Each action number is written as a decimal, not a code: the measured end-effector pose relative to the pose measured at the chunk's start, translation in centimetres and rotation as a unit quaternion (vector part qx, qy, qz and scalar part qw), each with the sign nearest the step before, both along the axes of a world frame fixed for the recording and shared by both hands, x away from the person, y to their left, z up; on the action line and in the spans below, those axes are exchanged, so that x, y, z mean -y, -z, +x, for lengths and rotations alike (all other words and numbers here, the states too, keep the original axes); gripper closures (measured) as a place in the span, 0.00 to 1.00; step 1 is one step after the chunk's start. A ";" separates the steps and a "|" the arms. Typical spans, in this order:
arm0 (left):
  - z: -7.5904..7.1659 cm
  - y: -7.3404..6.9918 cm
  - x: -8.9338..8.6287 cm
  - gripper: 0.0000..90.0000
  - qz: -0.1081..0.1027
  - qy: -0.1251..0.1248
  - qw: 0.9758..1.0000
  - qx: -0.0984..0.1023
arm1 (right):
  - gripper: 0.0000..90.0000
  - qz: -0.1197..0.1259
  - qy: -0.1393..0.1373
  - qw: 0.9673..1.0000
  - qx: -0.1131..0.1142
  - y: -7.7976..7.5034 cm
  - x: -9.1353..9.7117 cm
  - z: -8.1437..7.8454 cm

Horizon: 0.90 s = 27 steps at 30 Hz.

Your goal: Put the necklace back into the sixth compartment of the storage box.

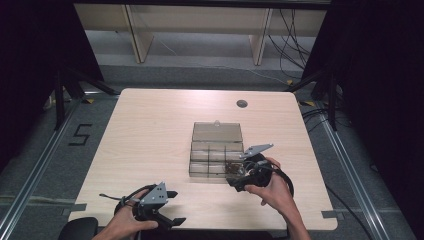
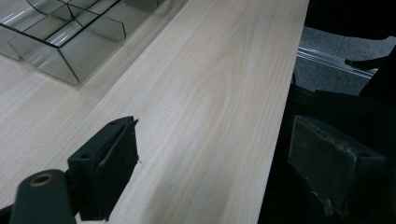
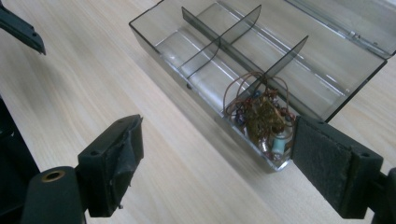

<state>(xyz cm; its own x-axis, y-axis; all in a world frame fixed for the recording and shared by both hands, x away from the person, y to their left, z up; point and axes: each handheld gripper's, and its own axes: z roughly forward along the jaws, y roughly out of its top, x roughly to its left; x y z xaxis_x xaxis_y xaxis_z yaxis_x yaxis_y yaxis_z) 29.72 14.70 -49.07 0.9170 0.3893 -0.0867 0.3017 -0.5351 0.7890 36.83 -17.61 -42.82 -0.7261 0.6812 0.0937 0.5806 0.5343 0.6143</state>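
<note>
A: Start at the jaws. What are they doing?

B: The right gripper (image 3: 212, 158) has its two black jaws spread wide with nothing between them; one padded jaw stands just beside the near right corner of the smoke-grey clear plastic compartment box (image 3: 196, 44). The left gripper (image 2: 224, 163) is likewise spread and bare, hanging over the near edge of the table.

A: And what lies in the box?

B: One tangle of thin copper wire with small electronic parts (image 3: 261, 116), sitting in the near right compartment.

A: How does the box lie?

B: In the high view its long axis runs left to right, with the hinged lid (image 1: 217, 132) thrown open flat on the far side. I count one box and one lid; the dividers split it into several cells, but I cannot tell the exact number.

A: The surface and the room?

B: A pale wood-grain table (image 1: 150, 130) with one round cable hole (image 1: 242, 103) near its far edge, grey floor around it, black curtains at both sides, cables trailing at the far right.
</note>
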 end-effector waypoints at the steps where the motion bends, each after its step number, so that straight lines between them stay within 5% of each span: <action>1: 0.0 0.0 0.0 0.17 0.001 0.001 1.000 0.001 | 0.20 -0.004 -0.007 1.000 0.004 0.2 0.2 -0.1; 6: -0.2 0.1 0.0 0.17 -0.004 -0.009 1.000 -0.009 | 0.20 0.000 0.011 1.000 -0.013 0.3 0.4 -0.6; 7: -0.2 0.1 0.0 0.17 -0.004 -0.009 1.000 -0.010 | 0.20 -0.002 -0.006 1.000 0.007 0.4 0.6 -0.4; 24: -0.2 0.0 0.0 0.17 -0.003 -0.009 1.000 -0.006 | 0.19 0.012 -0.004 1.000 0.009 0.9 0.6 -1.7; 26: -0.1 0.1 -0.1 0.17 -0.001 -0.009 1.000 -0.006 | 0.19 0.016 -0.004 1.000 0.023 1.2 0.5 -1.7; 27: -0.1 0.1 -0.1 0.17 -0.001 -0.009 1.000 -0.006 | 0.19 0.013 -0.004 1.000 0.008 0.9 0.6 -1.9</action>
